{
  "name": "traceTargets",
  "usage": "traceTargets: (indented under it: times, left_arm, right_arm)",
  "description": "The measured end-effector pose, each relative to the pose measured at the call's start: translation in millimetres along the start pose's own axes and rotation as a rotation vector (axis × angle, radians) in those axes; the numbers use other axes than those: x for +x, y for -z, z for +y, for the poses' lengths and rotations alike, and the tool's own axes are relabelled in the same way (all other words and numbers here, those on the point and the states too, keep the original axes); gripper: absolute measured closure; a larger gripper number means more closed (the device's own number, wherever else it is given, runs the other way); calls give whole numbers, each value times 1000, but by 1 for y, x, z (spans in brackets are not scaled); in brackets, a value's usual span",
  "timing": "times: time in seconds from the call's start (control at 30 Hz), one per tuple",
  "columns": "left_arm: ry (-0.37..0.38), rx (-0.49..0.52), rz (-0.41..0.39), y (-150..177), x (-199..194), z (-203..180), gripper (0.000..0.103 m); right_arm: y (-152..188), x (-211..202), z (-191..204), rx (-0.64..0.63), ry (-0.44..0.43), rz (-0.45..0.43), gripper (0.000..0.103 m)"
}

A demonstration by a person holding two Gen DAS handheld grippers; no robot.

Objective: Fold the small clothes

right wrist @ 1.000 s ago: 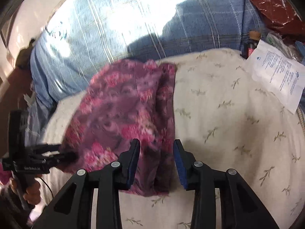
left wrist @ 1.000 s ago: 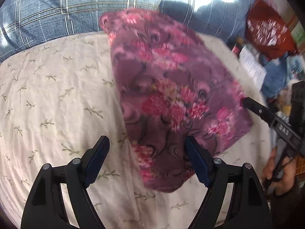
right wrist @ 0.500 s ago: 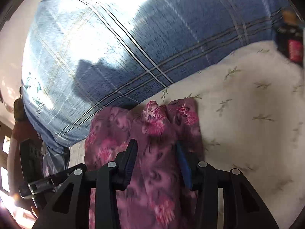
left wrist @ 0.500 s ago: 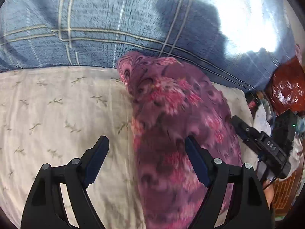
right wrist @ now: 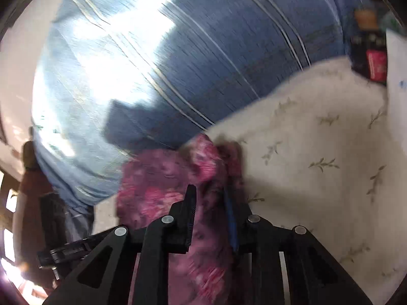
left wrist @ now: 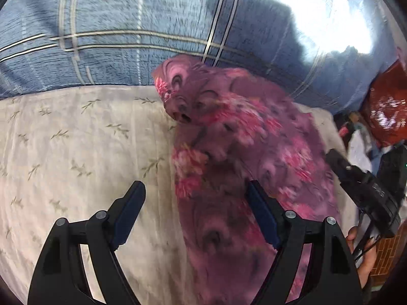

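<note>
Right gripper (right wrist: pixel 211 211): my jaws have narrowed since a second ago, with the purple floral garment (right wrist: pixel 162 190) running up between the fingers; blur keeps me from telling whether they truly pinch it.
Left gripper (left wrist: pixel 195 203): my jaws stand wide apart as before, holding nothing — the garment's left edge lies between them, nearer the right finger.
Change: a second ago the garment (left wrist: pixel 244 157) lay spread flat; now it is bunched and narrower, its far end raised against the blue plaid blanket (left wrist: pixel 127 25).
Surface: cream sheet with a leaf-sprig print (left wrist: pixel 63 139), the blanket behind it, sunlit in patches.
Room: red bag (left wrist: pixel 386 106) at the far right; a dark bottle with a red label (right wrist: pixel 368 50) and white paper beyond the sheet.
Other rig: right gripper (left wrist: pixel 361 185) sits at the garment's right edge in my left view.
</note>
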State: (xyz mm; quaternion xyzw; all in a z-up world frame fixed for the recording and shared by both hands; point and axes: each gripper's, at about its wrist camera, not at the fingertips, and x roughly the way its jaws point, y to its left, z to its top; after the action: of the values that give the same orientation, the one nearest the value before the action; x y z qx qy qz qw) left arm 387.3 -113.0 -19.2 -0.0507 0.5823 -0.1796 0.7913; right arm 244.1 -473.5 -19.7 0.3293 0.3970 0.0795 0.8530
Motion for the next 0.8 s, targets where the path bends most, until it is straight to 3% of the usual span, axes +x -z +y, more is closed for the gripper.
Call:
traceTargets:
  times: [0.07, 0.13, 0.2, 0.27, 0.33, 0.37, 0.47, 0.57, 0.63, 0.73, 0.77, 0.8]
  left_arm:
    - [65, -4, -43, 13, -22, 0, 21]
    - [91, 19, -82, 31, -36, -6, 21]
    - [51, 63, -67, 51, -29, -15, 21]
    - [-19, 117, 10, 71, -5, -22, 20]
    - [-9, 94, 6, 80, -8, -17, 21]
    - [16, 79, 1, 84, -17, -14, 21]
    - [41, 82, -36, 103, -37, -15, 21]
    - [-59, 209, -15, 132, -23, -25, 21]
    - [-89, 221, 8, 143, -13, -21, 19]
    - [-45, 211, 17, 146, -23, -22, 19]
    - [-4, 195, 20, 145, -29, -18, 19]
    - [44, 168, 9, 140, -36, -13, 19]
  right_arm:
    - [13, -28, 15, -91, -71, -45, 79]
    - [32, -37, 25, -172, -73, -34, 79]
    - [50, -25, 28, -239, -1, 33, 82]
    - [68, -6, 19, -293, 131, 101, 83]
    - [73, -27, 14, -262, 106, 55, 82]
    - [76, -40, 15, -244, 89, 39, 76]
    - [102, -72, 18, -309, 20, 23, 76]
    - [136, -66, 12, -412, 112, 110, 78]
    - [141, -72, 12, -456, 136, 83, 78]
    - [122, -79, 17, -362, 82, 101, 78]
    - [113, -85, 13, -317, 43, 80, 76]
    - [101, -92, 5, -252, 21, 50, 65]
